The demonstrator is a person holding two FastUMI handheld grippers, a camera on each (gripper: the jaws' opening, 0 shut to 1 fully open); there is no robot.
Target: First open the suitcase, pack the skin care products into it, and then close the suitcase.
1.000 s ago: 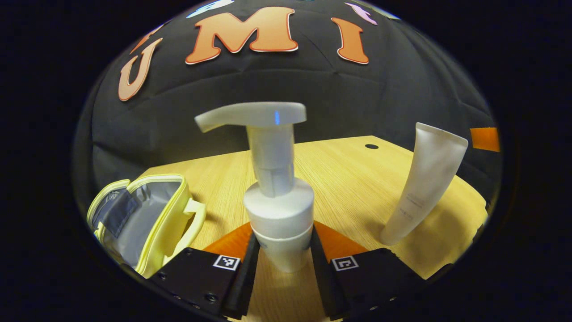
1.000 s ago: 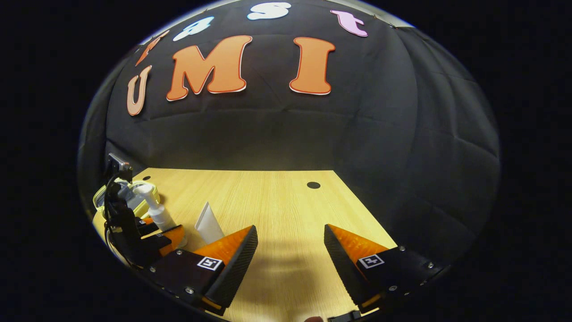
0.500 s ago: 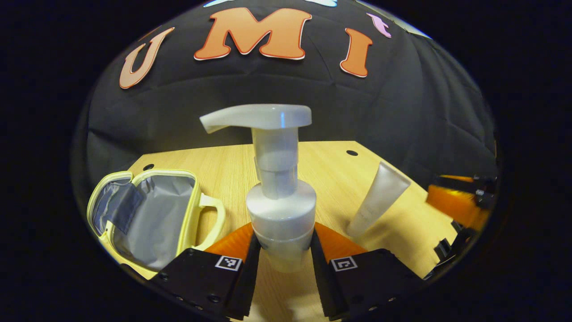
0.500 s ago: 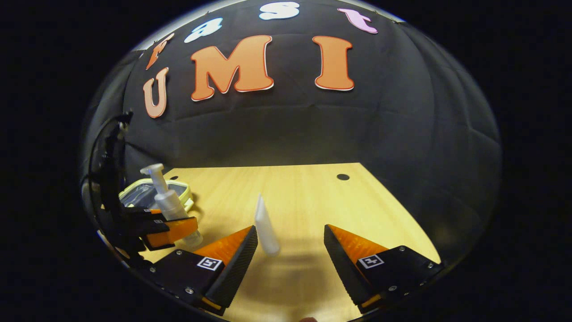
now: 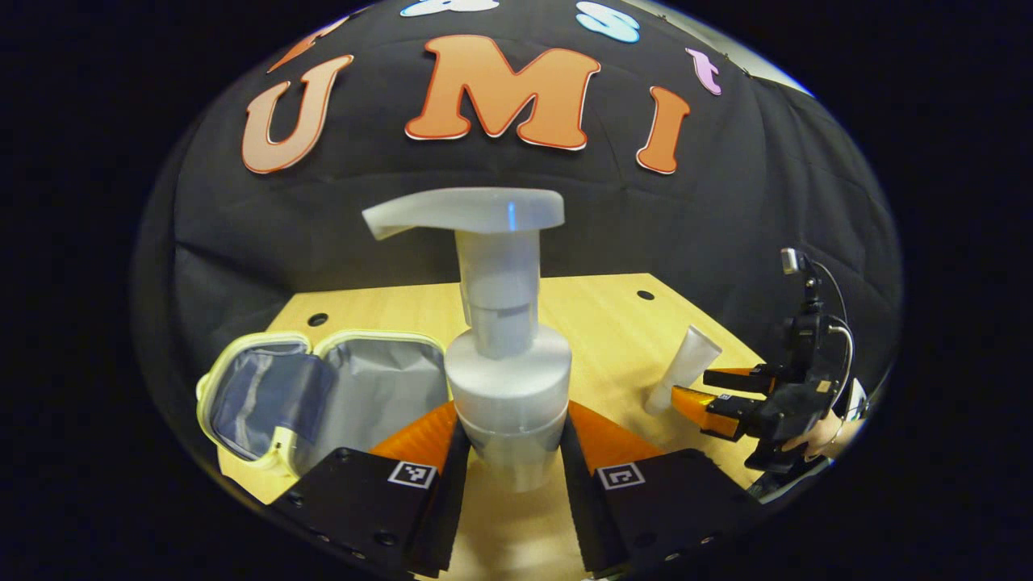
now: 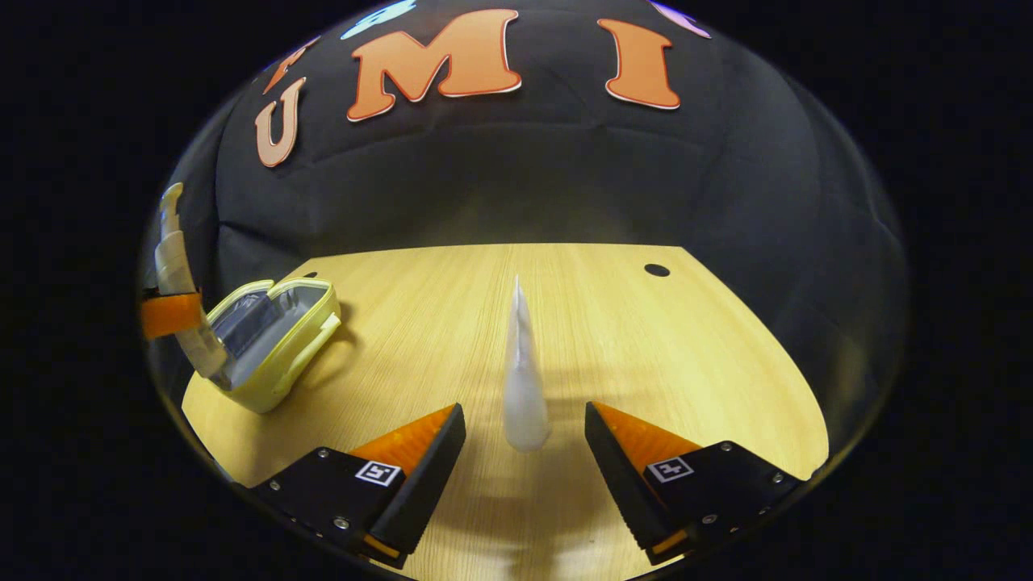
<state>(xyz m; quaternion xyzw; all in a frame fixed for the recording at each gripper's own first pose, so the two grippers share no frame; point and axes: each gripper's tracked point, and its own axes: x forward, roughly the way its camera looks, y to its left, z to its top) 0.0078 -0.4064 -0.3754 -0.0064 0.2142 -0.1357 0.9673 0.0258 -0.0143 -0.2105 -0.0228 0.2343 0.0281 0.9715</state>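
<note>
Left gripper clamps a white plastic pump bottle, no legible label, above the wooden table beside the open pale-yellow zip case. Right gripper gapes around an upright white tube, untouched.

left gripper has both fingers squeezed in tight on whatever it's carrying, and it's lifted up off the surface, pointing pretty much level toward the back wall. right gripper sits low with its fingers spread wide apart and nothing touching either one, angled a bit downward. from the left gripper view you can also spot the right gripper way off to the side with its fingers parted, and a bit of the person's hand wrapped around its handle.
</note>
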